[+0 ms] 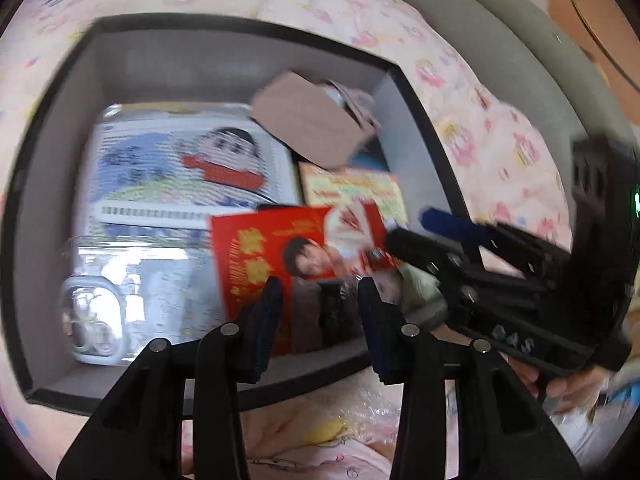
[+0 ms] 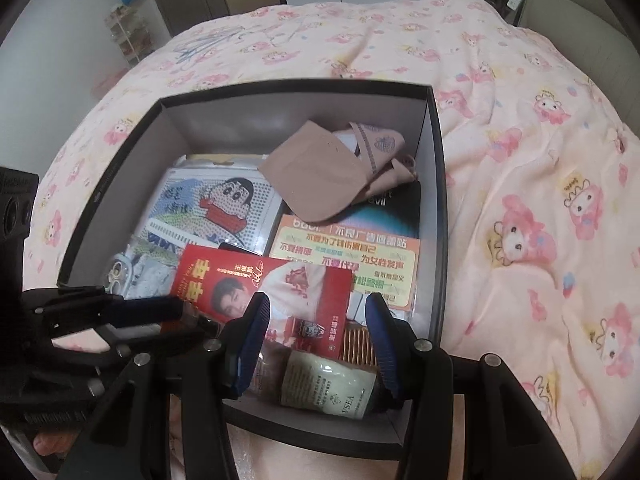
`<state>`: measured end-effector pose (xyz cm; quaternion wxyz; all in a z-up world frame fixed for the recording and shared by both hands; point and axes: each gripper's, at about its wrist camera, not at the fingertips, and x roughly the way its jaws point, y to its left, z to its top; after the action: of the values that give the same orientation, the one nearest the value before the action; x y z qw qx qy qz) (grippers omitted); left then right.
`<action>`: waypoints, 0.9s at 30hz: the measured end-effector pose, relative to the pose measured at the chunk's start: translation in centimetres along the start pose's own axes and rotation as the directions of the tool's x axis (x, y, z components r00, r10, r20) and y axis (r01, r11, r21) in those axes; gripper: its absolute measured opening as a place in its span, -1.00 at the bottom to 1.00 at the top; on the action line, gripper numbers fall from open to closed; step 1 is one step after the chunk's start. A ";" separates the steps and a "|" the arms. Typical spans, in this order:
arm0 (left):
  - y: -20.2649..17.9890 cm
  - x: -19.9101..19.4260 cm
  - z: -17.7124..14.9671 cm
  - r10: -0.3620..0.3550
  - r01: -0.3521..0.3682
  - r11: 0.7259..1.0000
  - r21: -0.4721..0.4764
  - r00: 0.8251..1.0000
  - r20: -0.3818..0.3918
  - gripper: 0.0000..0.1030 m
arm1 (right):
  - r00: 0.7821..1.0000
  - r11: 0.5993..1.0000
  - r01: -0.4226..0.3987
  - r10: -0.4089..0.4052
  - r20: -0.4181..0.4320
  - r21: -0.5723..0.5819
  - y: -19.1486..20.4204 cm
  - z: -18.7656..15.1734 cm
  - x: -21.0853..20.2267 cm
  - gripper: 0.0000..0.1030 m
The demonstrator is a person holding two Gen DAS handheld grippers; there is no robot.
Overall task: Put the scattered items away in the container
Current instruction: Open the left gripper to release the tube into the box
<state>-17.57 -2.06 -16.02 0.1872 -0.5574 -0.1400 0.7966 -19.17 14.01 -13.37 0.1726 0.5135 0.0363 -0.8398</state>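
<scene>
A black box with grey inner walls (image 1: pixel 60 128) (image 2: pixel 434 184) sits on the bed and holds several items. A red booklet (image 1: pixel 280 248) (image 2: pixel 280 284) lies on top near the front. Under it are a cartoon bead kit (image 1: pixel 188 168) (image 2: pixel 216 204), a clear phone case (image 1: pixel 100 312) (image 2: pixel 120 276), a yellow sticker sheet (image 1: pixel 356 192) (image 2: pixel 360 260), a tan cloth (image 1: pixel 312 120) (image 2: pixel 320 172) and a pale packet (image 2: pixel 332 388). My left gripper (image 1: pixel 320 320) (image 2: pixel 188 312) is open above the box's front edge. My right gripper (image 2: pixel 316 344) (image 1: pixel 404 228) is open over the packet and booklet, holding nothing.
The box rests on a pink cartoon-print duvet (image 2: pixel 520 200) (image 1: pixel 480 132). A grey padded headboard (image 1: pixel 500 32) stands beyond the bed. A cluttered shelf (image 2: pixel 128 36) and cabinets stand at the far wall. Crinkled clear plastic (image 1: pixel 352 412) lies in front of the box.
</scene>
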 end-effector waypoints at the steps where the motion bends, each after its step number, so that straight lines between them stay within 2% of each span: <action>1: 0.3 0.0 0.3 0.029 -0.029 1.000 -0.011 1.000 0.000 -0.35 | 1.000 1.000 0.008 -0.008 0.006 -0.024 0.3 0.0 0.0 -0.17; 3: 1.3 0.7 0.8 0.086 -0.088 0.995 -0.042 0.995 -0.045 -0.43 | 1.000 0.997 0.021 -0.022 -0.011 -0.073 1.0 0.1 0.4 -0.37; 5: 1.5 1.5 1.0 0.101 -0.106 0.993 -0.058 0.991 -0.082 -0.49 | 0.998 0.995 0.002 -0.008 -0.055 -0.097 1.3 -0.1 1.2 -0.42; 8: 1.2 1.5 0.7 0.050 -0.056 0.997 -0.056 0.993 -0.104 -0.50 | 0.997 0.990 0.005 -0.017 -0.081 -0.143 1.8 -0.4 1.5 -0.44; 11: -0.1 2.0 0.7 0.027 -0.029 0.999 -0.016 0.991 -0.133 -0.49 | 0.993 0.993 -0.023 0.009 -0.115 -0.118 1.0 -0.3 1.3 -0.44; 14: -0.8 2.2 0.8 0.060 -0.059 0.998 0.013 0.991 -0.119 -0.48 | 0.993 0.997 -0.041 0.034 -0.111 -0.061 -0.4 -0.1 0.7 -0.44; 18: 1.2 1.2 1.1 -0.060 0.054 0.996 -0.069 0.994 -0.091 -0.42 | 0.997 0.998 -0.048 0.045 -0.068 -0.033 -1.4 -0.2 -0.8 -0.44; 19: 1.7 0.6 1.0 -0.067 0.061 0.995 -0.081 0.995 -0.073 -0.42 | 0.996 0.997 -0.065 0.063 -0.064 -0.037 -1.3 -0.2 -1.0 -0.44; 23: 2.4 -0.3 0.7 -0.076 0.072 0.994 -0.078 0.996 -0.045 -0.42 | 0.988 0.989 -0.131 0.125 -0.095 -0.066 0.0 -0.4 -0.6 -0.44; 27: 2.0 0.1 -0.1 -0.035 0.034 0.999 -0.026 0.998 -0.053 -0.40 | 0.987 0.990 -0.096 0.082 -0.135 -0.100 1.0 -1.2 0.7 -0.44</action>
<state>-17.78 -3.82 -17.05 0.1976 -0.5783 -0.1547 0.7763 -18.14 13.20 -14.40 0.2344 0.5587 0.0691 -0.7925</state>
